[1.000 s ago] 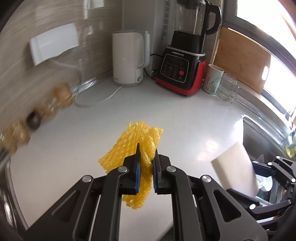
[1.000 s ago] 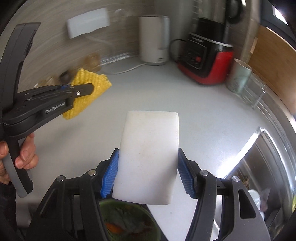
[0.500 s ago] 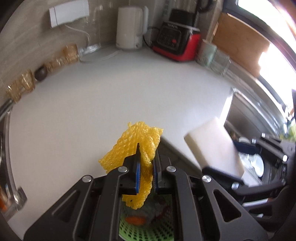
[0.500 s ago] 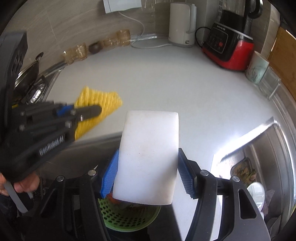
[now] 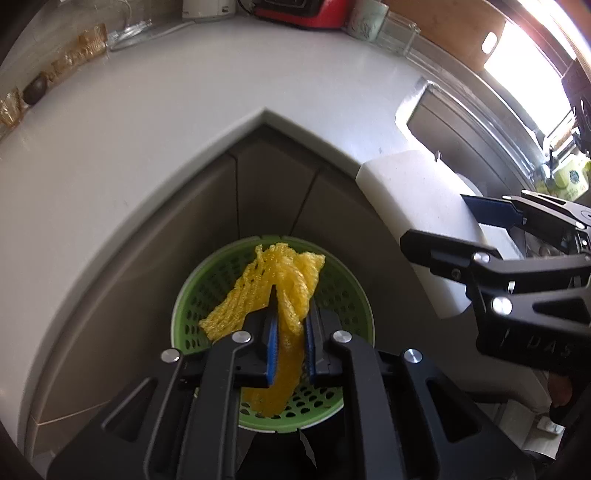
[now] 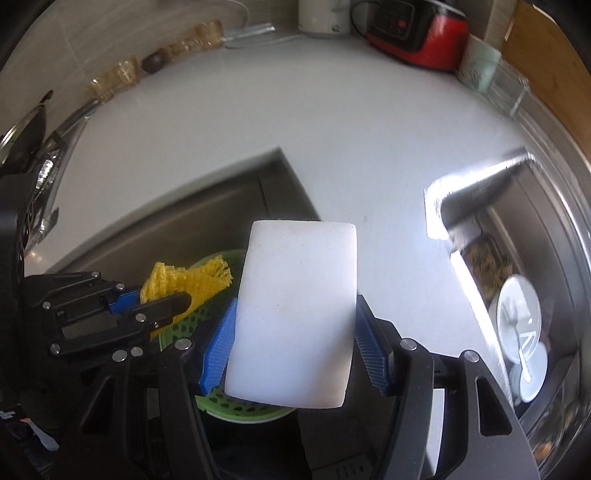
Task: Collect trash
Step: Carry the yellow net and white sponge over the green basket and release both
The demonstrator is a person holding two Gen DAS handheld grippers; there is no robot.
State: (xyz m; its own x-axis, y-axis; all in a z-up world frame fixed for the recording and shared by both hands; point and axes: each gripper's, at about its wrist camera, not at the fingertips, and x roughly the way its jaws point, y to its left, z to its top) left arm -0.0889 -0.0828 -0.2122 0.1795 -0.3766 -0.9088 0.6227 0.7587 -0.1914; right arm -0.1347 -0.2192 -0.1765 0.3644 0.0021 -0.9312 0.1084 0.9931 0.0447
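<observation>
My left gripper [image 5: 290,325] is shut on a yellow foam net [image 5: 280,284] and holds it right above a green perforated bin [image 5: 192,295] on the floor below the counter corner. The net [image 6: 188,280] and the bin [image 6: 184,328] also show in the right wrist view, with the left gripper [image 6: 159,301] at the left. My right gripper [image 6: 295,347] is shut on a white foam block [image 6: 295,314], held beside the bin's right side; the block [image 5: 417,218] shows in the left wrist view.
The white L-shaped counter [image 5: 147,110] wraps around above grey cabinet doors [image 5: 273,192]. A steel sink [image 6: 509,280] with dishes lies to the right. A red blender base [image 6: 417,33], a kettle, a cup and glass jars stand along the back wall.
Both grippers have pulled back off the counter and tilted down. The net now hangs over the green bin, and the block has come along beside it.
</observation>
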